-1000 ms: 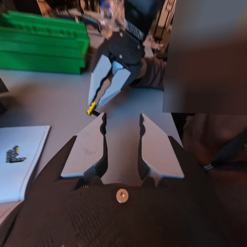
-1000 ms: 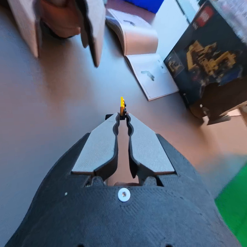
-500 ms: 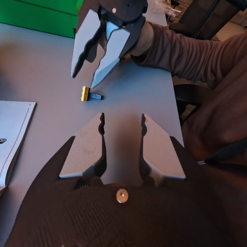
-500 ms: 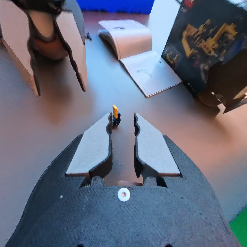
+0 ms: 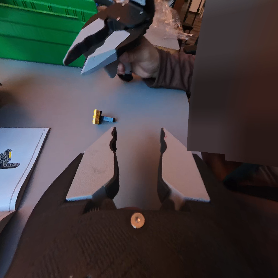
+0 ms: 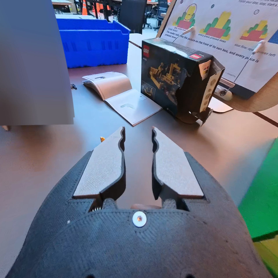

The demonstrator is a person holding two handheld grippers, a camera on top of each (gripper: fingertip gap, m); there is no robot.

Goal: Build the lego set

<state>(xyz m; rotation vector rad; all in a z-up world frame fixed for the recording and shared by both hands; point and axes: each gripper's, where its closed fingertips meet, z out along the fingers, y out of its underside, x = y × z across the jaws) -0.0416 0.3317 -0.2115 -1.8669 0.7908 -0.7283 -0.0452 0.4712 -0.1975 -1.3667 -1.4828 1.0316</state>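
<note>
A small lego piece (image 5: 101,117), a yellow plate on a dark blue-grey stub, lies on the grey table (image 5: 60,97). My left gripper (image 5: 137,129) is open and empty, just near of the piece and a little to its right. My right gripper (image 6: 138,129) is open and empty; in the left wrist view it (image 5: 75,63) hangs raised above the table beyond the piece. In the right wrist view only a yellow corner of the piece (image 6: 102,139) shows beside the left finger (image 6: 105,162).
An open instruction booklet (image 5: 18,162) lies left of the left gripper; it also shows in the right wrist view (image 6: 120,96). A black lego box (image 6: 177,78), a blue bin (image 6: 93,43), a picture board (image 6: 225,30) and green bins (image 5: 37,30) ring the table. A sleeve (image 5: 173,72) lies at the table's right edge. From the right gripper's tips to the small lego piece (image 5: 101,117) is close to 7 cm.
My right gripper opened, let the yellow and dark piece down on the table, then rose and drew back from it. My left gripper stayed open.
</note>
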